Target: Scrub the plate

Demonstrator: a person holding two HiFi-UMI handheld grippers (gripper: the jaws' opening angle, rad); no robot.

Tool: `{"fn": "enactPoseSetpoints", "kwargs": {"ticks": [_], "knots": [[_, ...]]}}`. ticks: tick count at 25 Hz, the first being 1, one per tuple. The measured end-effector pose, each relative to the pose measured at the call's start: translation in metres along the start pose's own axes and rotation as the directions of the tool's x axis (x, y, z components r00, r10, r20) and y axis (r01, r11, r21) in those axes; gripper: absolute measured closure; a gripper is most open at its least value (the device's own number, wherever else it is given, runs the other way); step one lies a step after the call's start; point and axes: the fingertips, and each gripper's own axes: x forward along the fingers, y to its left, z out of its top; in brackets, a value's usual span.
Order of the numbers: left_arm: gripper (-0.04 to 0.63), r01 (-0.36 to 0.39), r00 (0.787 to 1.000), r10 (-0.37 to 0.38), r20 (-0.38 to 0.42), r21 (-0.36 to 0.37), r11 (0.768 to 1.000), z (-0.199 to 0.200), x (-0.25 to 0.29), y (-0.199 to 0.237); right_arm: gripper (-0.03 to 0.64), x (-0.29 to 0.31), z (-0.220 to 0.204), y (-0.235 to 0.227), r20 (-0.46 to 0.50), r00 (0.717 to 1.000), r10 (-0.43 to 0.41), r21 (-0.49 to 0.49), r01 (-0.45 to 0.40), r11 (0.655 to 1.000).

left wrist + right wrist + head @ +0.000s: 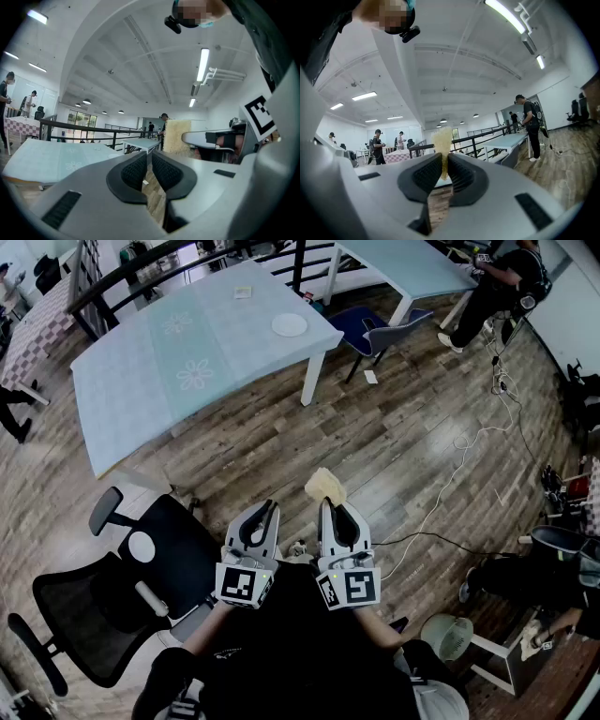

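**Well short of the plate, sponge ready**

Right claw (339, 514) pinches the sponge (324, 486) by its lower edge, most of it past the tips. Left claw (263, 512) is nearly closed on nothing. Plate (289, 325) lies on the table (187, 381), far ahead of both. Close in first, then press the sponge flat, left steadying the rim.
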Motion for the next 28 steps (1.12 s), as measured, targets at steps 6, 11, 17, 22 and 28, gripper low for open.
{"fn": "enactPoseSetpoints", "kwargs": {"ticks": [6, 11, 17, 22, 28], "knots": [[0.552, -0.011, 1.0, 0.011, -0.015, 0.007, 1.0, -0.005, -0.004, -0.015, 0.572, -0.022, 0.0, 0.001, 0.007, 1.0, 0.027, -0.022, -0.027, 0.999], [0.552, -0.035, 0.999, 0.033, 0.043, 0.042, 0.999, 0.009, -0.003, -0.025, 0.572, -0.021, -0.001, -0.004, 0.006, 0.999, 0.046, -0.011, -0.046, 0.999], [0.552, -0.093, 0.995, 0.092, 0.036, 0.031, 0.995, 0.004, -0.011, -0.022, 0.572, -0.024, -0.001, -0.001, 0.003, 0.997, 0.08, -0.017, -0.079, 0.997], [0.552, -0.112, 0.992, 0.109, 0.058, 0.054, 0.992, 0.015, -0.009, -0.022, 0.572, -0.022, -0.001, -0.008, 0.0, 0.997, 0.072, -0.016, -0.072, 0.997], [0.552, -0.098, 0.995, 0.097, 0.03, 0.05, 0.994, 0.009, 0.009, -0.014, 0.571, -0.007, -0.003, -0.014, -0.004, 0.997, 0.078, 0.001, -0.078, 0.997]]}}
